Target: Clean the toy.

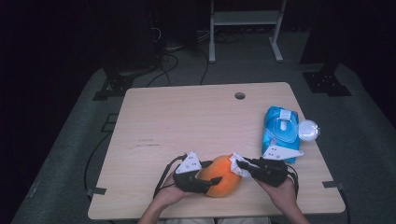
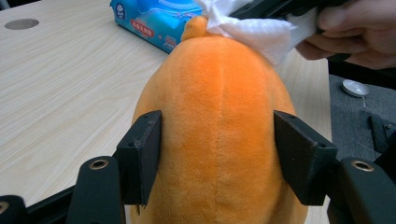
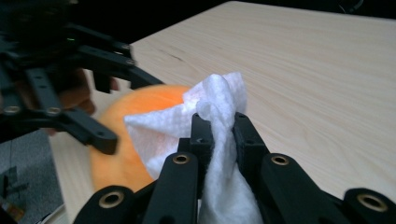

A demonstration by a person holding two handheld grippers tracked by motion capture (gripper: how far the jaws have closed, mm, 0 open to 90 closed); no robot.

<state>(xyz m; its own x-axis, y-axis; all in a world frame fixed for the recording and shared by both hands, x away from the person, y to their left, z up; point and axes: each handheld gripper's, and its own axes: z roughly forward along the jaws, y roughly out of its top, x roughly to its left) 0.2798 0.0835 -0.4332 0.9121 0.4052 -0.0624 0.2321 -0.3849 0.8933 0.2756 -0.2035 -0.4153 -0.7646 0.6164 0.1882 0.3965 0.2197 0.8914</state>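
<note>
An orange plush toy (image 1: 223,176) lies near the table's front edge between both hands. My left gripper (image 1: 211,173) is shut on it from the left. In the left gripper view the two pads (image 2: 142,151) press into the plush toy's (image 2: 219,121) sides. My right gripper (image 1: 243,164) comes in from the right, shut on a white wipe (image 1: 236,164). The bunched wipe (image 3: 219,95) sticks up between the right gripper's (image 3: 219,128) jaws and rests against the top end of the toy (image 3: 116,140). The wipe (image 2: 261,32) drapes over the toy's small tip.
A blue pack of wet wipes (image 1: 280,130) lies at the table's right side, with a round white lid (image 1: 308,130) beside it at the edge. A cable hole (image 1: 240,95) sits near the far edge of the light wooden table (image 1: 187,121).
</note>
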